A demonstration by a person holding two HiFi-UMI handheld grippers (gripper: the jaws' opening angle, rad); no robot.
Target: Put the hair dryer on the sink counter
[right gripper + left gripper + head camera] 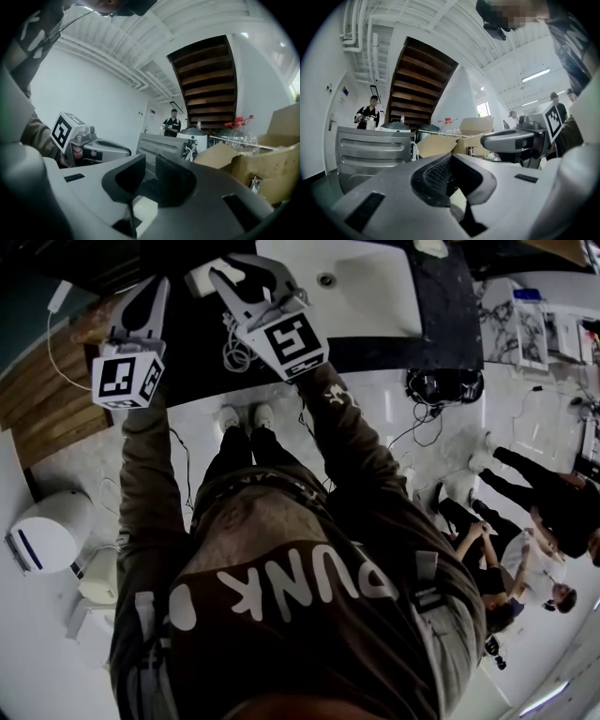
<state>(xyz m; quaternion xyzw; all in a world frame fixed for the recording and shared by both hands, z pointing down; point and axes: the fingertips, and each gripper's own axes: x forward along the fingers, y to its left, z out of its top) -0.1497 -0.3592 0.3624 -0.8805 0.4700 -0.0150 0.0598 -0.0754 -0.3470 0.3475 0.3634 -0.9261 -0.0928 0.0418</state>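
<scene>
In the head view both grippers reach over the dark sink counter (pixel 450 329). A white object (pixel 201 277), possibly the hair dryer, lies on the counter just left of my right gripper (pixel 228 277), and a white cable (pixel 234 348) hangs in loops beside that gripper's body. In the right gripper view my right gripper (pixel 150 176) shows a narrow gap with nothing between its pads. My left gripper (pixel 153 294) is further left over the counter's edge. In the left gripper view my left gripper (pixel 450 176) has its pads together and nothing is seen in them.
A white sink basin (pixel 375 287) is set in the counter to the right. On the floor are a white round appliance (pixel 47 531) and black cables (pixel 422 427). People (pixel 534 502) sit at the right. Cardboard boxes (pixel 262 159) and a metal cabinet (pixel 370 154) stand ahead.
</scene>
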